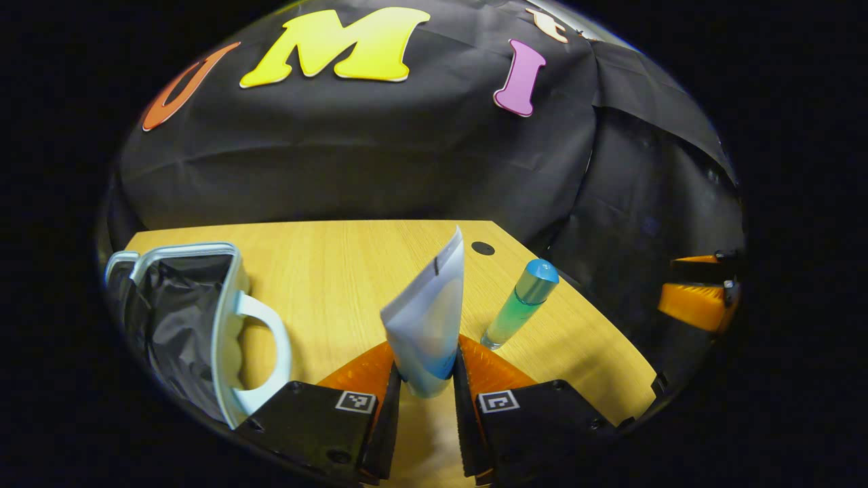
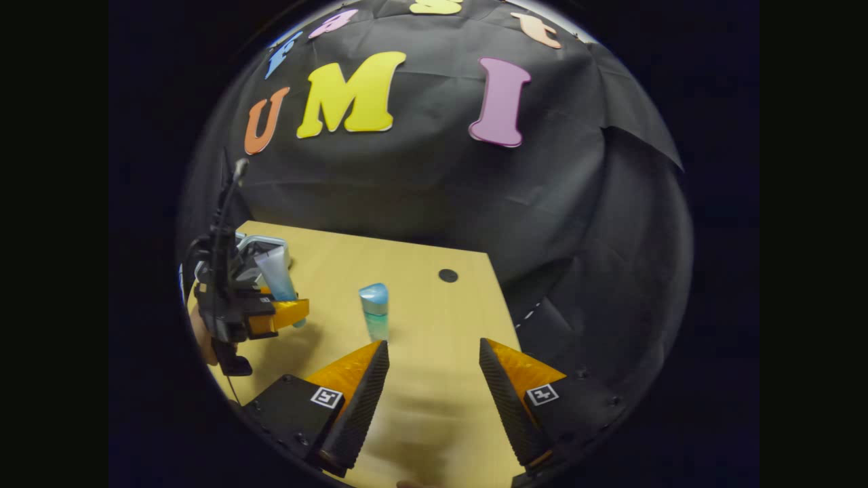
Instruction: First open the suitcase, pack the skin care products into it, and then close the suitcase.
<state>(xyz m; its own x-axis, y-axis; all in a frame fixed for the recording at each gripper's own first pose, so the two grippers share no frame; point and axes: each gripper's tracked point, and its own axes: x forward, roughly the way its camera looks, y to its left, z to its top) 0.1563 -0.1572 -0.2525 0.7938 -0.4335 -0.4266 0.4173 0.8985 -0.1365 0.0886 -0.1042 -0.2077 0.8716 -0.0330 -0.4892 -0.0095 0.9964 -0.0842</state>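
My left gripper (image 1: 426, 379) has its two fingers pressed in on the lower end of a pale blue tube (image 1: 428, 318), cap end down between the pads and the flat crimped end standing up ahead of me, leaning a little. I hold it low so the broad soft body stays free and the stiffer end takes the squeeze; that should keep it from folding, I judge. The suitcase (image 1: 203, 318) sits off to the left of this gripper, lid up, dark lining showing and its light handle turned toward me, so the tube has only to swing left and go down into the open shell. Ahead and to the right of the tube lies a green bottle with a blue cap (image 1: 521, 305) on the wooden table (image 1: 325, 271), near but not touching it. My right gripper (image 2: 434, 393) holds nothing, fingers spread wide over bare tabletop, with that same bottle just beyond its left finger; I reckon it waits there, open, to take the bottle next. The opening step looks done, packing is under way, closing not yet.
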